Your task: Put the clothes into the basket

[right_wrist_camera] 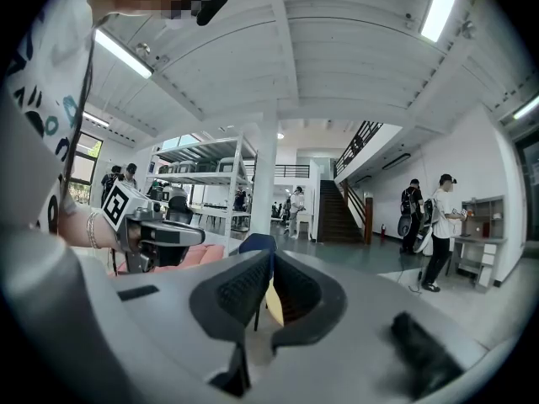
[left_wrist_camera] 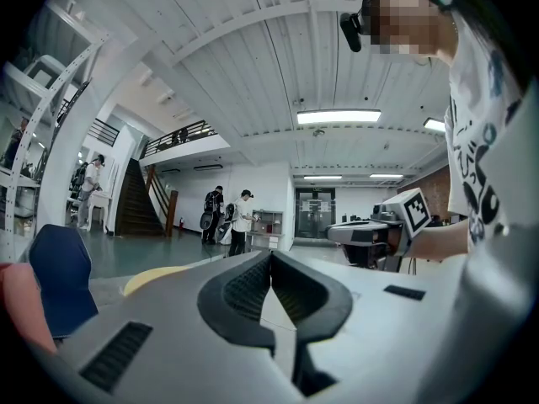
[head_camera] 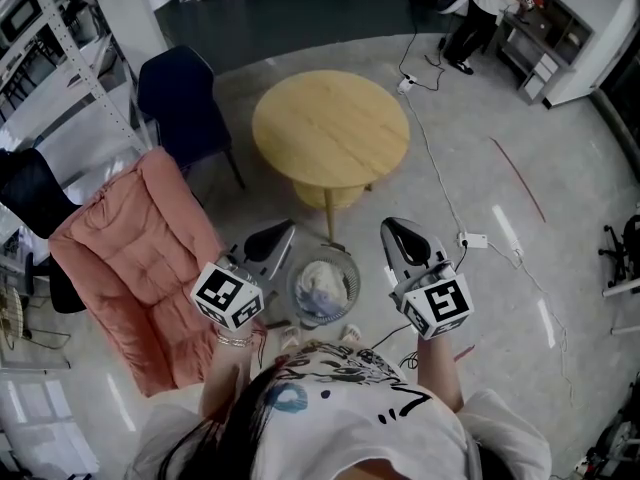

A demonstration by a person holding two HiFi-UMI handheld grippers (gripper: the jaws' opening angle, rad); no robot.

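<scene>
Pale clothes (head_camera: 322, 286) lie bundled inside the round wire basket (head_camera: 351, 268), which sits on the floor near the person's feet, between the two grippers. The left gripper (head_camera: 284, 227) has its jaws pressed together on nothing. The right gripper (head_camera: 390, 224) is the same, tips meeting and empty. Both are held about level, side by side, pointing toward the far wooden table (head_camera: 330, 128). A pink padded chair (head_camera: 140, 258) stands to the left.

The left gripper (head_camera: 283, 229) and right gripper (head_camera: 391, 226) hover either side of a basket (head_camera: 351, 268) holding clothes (head_camera: 321, 286), near a table (head_camera: 330, 128).
</scene>
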